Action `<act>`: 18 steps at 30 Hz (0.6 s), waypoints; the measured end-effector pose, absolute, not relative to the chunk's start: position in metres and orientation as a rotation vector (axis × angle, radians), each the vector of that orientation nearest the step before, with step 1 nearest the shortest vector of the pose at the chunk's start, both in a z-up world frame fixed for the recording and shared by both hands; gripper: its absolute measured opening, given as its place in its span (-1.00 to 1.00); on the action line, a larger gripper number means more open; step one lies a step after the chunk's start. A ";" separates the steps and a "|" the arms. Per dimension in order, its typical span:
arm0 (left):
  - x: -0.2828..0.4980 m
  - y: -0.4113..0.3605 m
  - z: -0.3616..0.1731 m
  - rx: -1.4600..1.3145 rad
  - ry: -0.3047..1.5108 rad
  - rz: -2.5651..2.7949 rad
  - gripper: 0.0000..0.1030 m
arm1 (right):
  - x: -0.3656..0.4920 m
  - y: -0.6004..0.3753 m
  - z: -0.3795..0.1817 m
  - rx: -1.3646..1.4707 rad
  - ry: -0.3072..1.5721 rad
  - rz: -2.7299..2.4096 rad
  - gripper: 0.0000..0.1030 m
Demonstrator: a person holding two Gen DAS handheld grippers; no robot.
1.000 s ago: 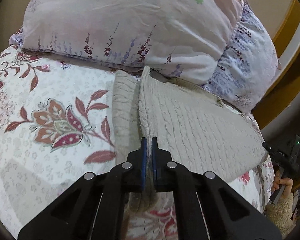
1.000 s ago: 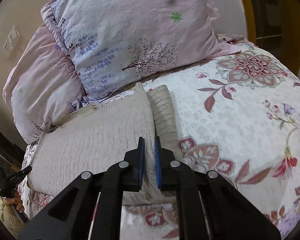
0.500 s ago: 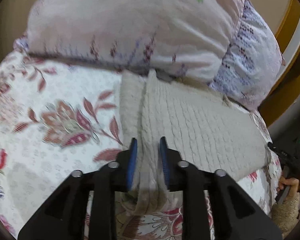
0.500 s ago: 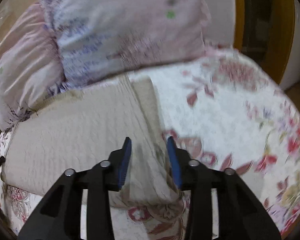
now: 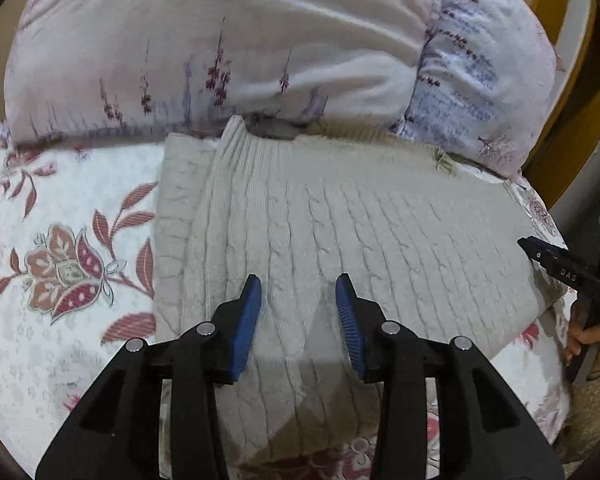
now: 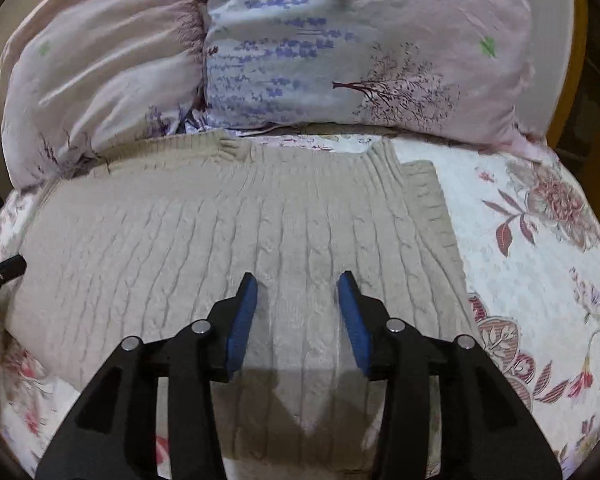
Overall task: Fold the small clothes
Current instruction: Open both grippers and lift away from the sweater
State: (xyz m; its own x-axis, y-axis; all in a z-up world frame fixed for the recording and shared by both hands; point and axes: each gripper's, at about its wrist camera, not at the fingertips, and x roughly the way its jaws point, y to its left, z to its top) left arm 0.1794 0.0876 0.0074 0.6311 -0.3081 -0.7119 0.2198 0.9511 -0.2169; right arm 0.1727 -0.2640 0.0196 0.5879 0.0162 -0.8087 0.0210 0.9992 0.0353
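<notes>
A beige cable-knit sweater [image 5: 340, 224] lies flat and folded on the floral bedspread, with a narrower folded layer along its left edge in the left wrist view. It also shows in the right wrist view [image 6: 220, 240], with the narrow layer at its right. My left gripper [image 5: 298, 312] is open and empty, just above the sweater's near part. My right gripper [image 6: 298, 312] is open and empty, just above the sweater too. The right gripper's black body [image 5: 572, 276] shows at the right edge of the left wrist view.
Two large floral pillows [image 5: 220, 40] [image 6: 340, 48] lie against the far edge of the sweater. The floral bedspread [image 5: 60, 248] [image 6: 540, 264] spreads to either side. A wooden frame [image 5: 560, 8] stands at the far right.
Both grippers were shut on the sweater's folded edge one second ago. Both have opened and let it go, and the fabric has dropped flat onto the bed.
</notes>
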 end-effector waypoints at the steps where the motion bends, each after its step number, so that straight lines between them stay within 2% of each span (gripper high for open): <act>1: 0.180 0.088 0.009 -0.113 0.839 -0.304 -0.21 | 0.174 -0.262 0.021 0.030 0.953 -0.012 -0.15; 3: 0.179 0.096 0.014 -0.167 0.827 -0.319 -0.12 | 0.175 -0.263 0.025 0.057 0.962 -0.024 -0.10; 4: 0.179 0.105 0.020 -0.209 0.810 -0.315 0.05 | 0.175 -0.262 0.028 0.078 0.956 -0.016 -0.09; 7: 0.180 0.131 0.029 -0.296 0.777 -0.253 0.37 | 0.177 -0.251 0.038 0.108 0.916 0.045 0.07; 15: 0.201 0.187 0.007 -0.599 0.872 -0.166 0.43 | 0.194 -0.191 0.034 0.006 0.913 0.125 0.10; 18: 0.199 0.192 0.001 -0.629 0.877 -0.168 0.46 | 0.199 -0.179 0.024 -0.057 0.945 0.093 0.21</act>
